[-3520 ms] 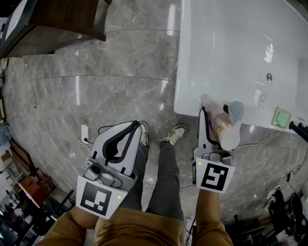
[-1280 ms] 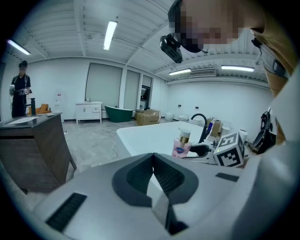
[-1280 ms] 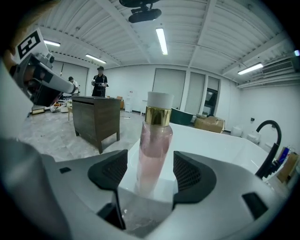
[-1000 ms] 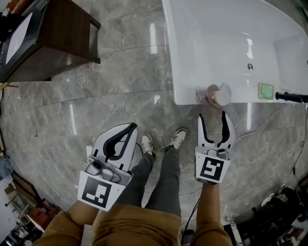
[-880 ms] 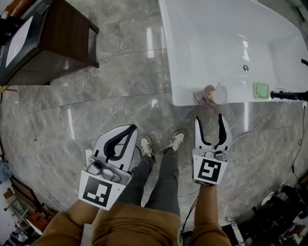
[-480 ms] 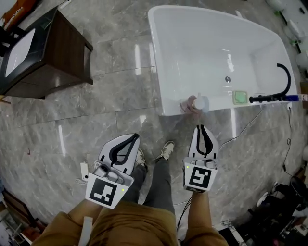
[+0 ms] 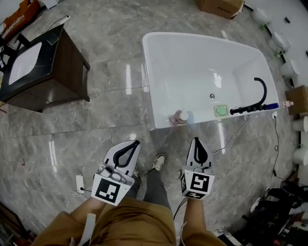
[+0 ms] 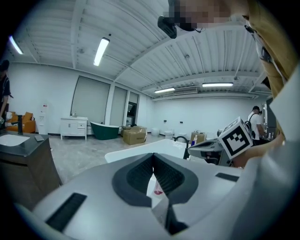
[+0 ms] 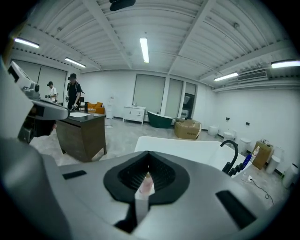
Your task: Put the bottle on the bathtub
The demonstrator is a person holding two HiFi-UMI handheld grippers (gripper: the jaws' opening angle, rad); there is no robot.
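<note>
Pinkish and pale-capped, your one bottle (image 7: pixel 178 116) is standing on the near rim of the single white bathtub (image 7: pixel 192 62), close to the tub's near left corner and free of both tools. Further right along that rim, one green square pad (image 7: pixel 221 110) is lying, and beyond it one black curved tap (image 7: pixel 258 92) is arching over the tub.

You are holding two tools over the grey marble floor (image 7: pixel 96 120), both well short of the tub and apart from the bottle. Your right tool (image 7: pixel 197 141) is pointing toward the rim just right of the bottle; its jaws have just been closing and are now pressing together with nothing between them. Your left tool (image 7: pixel 135 143) is pointing the same way from your left side, its jaws also meeting at the tips and carrying nothing.

Off to your left, one dark wooden cabinet (image 7: pixel 57 67) is standing on the floor, bearing one white basin (image 7: pixel 24 62). One cardboard box (image 7: pixel 219 6) is sitting beyond the tub's far side.
</note>
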